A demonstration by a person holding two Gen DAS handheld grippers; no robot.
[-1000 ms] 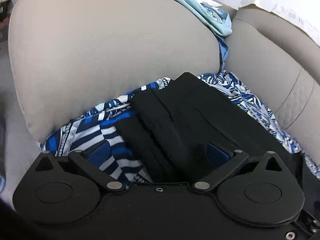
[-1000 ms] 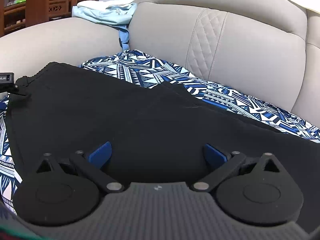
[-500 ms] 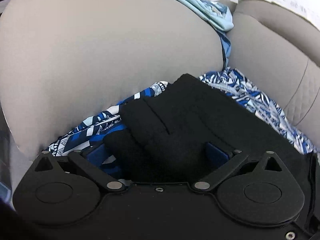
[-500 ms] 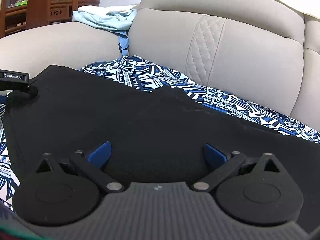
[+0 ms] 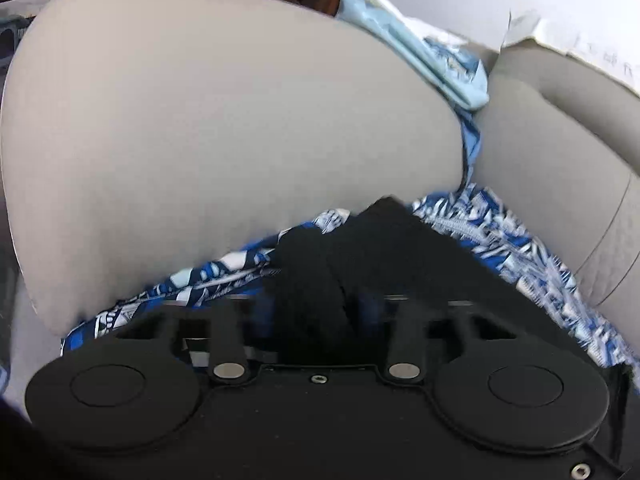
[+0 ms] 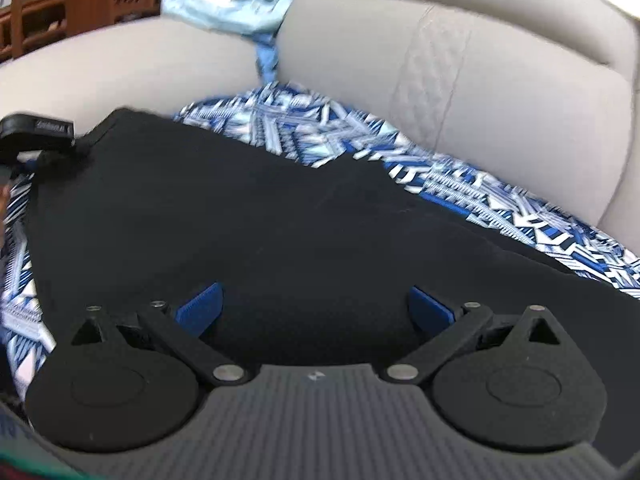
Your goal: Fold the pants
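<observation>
Bunched black pants hide the left gripper's blue pads; motion blur smears the patterned cloth.

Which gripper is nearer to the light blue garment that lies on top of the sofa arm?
Left. The left gripper, closing on the black pants, sits by the sofa arm below the light blue garment. The right gripper, open, hovers over the pants farther away.

Left wrist camera: low, close over bunched pants, facing the sofa armrest. Right wrist camera: low over the spread pants, facing the backrest. Both tilt downward. Shared: pants, patterned cloth, light-blue garment.
</observation>
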